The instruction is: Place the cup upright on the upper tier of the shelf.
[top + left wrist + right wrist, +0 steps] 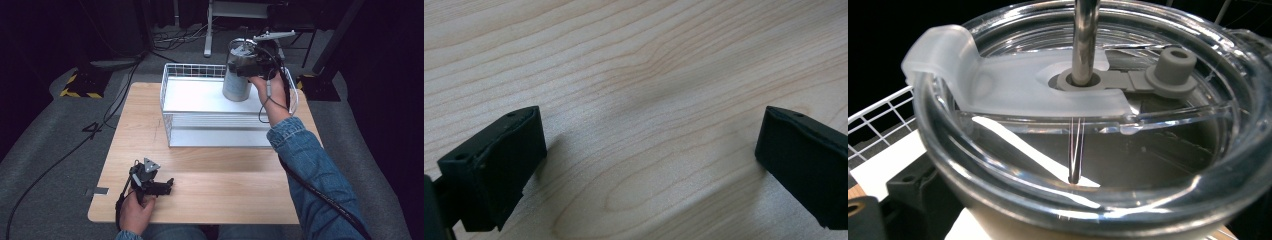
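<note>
Clamping a steel tumbler (237,75) with clear domed lid, the right hand-held gripper (248,70); left hand-held gripper (167,186) gapes wide.

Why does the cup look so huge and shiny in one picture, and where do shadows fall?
Right gripper view: the cup's clear lid is very close, with bright glare streaks. Left gripper view: soft shadows beside the fingers on the table. High view: dark surroundings.
</note>
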The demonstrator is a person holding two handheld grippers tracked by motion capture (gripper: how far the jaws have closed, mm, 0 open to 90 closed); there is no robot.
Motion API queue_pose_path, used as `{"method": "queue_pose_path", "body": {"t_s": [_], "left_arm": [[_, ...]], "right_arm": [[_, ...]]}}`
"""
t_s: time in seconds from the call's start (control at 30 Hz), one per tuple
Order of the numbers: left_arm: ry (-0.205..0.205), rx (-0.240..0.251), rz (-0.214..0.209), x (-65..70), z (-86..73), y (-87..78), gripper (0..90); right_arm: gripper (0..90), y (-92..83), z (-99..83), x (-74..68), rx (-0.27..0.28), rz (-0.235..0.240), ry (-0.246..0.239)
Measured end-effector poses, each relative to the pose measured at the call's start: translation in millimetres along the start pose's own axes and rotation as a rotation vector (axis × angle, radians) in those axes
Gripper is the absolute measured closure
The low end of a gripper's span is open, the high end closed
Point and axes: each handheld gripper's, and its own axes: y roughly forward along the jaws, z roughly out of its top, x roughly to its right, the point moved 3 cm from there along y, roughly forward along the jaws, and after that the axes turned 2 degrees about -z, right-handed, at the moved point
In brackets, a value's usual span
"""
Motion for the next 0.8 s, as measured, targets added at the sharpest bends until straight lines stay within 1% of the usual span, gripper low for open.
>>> {"method": "queue_pose_path", "body": {"t_s": [0.13,0.2,0.23,0.3,0.4,0.53,0.6,0.8], "left_arm": [[-0.001,0.0,0.0,0.1,0.0,0.0,0.5],[-0.001,0.0,0.0,0.1,0.0,0.0,0.5],[-0.001,0.0,0.0,0.1,0.0,0.0,0.4],[-0.001,0.0,0.0,0.1,0.0,0.0,0.4],[-0.001,0.0,0.0,0.1,0.0,0.0,0.4],[-0.001,0.0,0.0,0.1,0.0,0.0,0.4],[-0.001,0.0,0.0,0.1,0.0,0.0,0.4],[0.0,0.0,0.0,0.0,0.0,0.0,0.4]], "right_arm": [[3.5,0.6,-0.4,0.4,0.004,-0.001,0.004],[3.4,0.7,-0.6,-0.3,0.005,-0.001,-0.004],[3.4,0.4,-1.0,-1.9,0.006,-0.003,-0.017],[3.4,0.0,-1.3,-2.4,0.007,-0.002,-0.017],[3.3,0.2,-3.4,-1.5,0.023,0.004,-0.017],[3.0,0.4,-3.4,-1.0,0.023,0.004,-0.017],[1.2,1.3,-2.9,-0.2,0.034,0.002,-0.037],[0.0,0.9,-3.0,0.5,0.046,0.01,-0.038]]}}
